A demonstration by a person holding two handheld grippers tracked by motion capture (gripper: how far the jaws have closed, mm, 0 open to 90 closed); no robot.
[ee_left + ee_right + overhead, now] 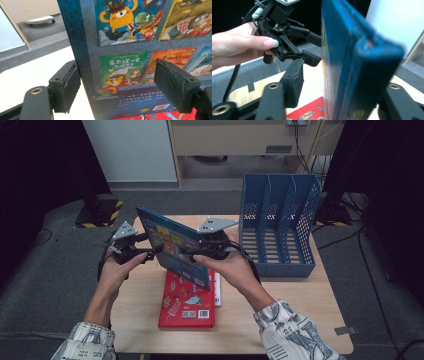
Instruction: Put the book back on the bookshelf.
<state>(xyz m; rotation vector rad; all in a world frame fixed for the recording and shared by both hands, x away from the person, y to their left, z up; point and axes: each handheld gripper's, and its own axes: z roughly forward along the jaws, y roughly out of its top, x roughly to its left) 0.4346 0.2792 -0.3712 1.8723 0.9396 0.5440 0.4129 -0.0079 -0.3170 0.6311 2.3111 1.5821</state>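
**Blue picture book held upright between both grippers, above the red book**

1. Red book (187, 301) — I take this as my landmark. It lies flat on the bench (295, 307), cover up, nearest my edge. A white book (217, 289) lies flat just beside it, touching its side.

2. Blue picture book (172, 246) — held in the air directly above the far end of the red book, on edge and tilted. In the left gripper view I see its back cover (140, 62) with small cover illustrations.

3. Left gripper (152, 253) — above and to the left of the red book. Its fingers (65, 88) straddle the blue book's edge, one each side; I cannot tell whether they press on it.

4. Right gripper (197, 246) — above the red book's far end, at the blue book's other side. One finger (293, 81) stands off the cover with a gap, so I read it as released.

5. Blue file rack (280, 225) — beyond and to the right of the red book, upright on the bench's far corner, with several slots.
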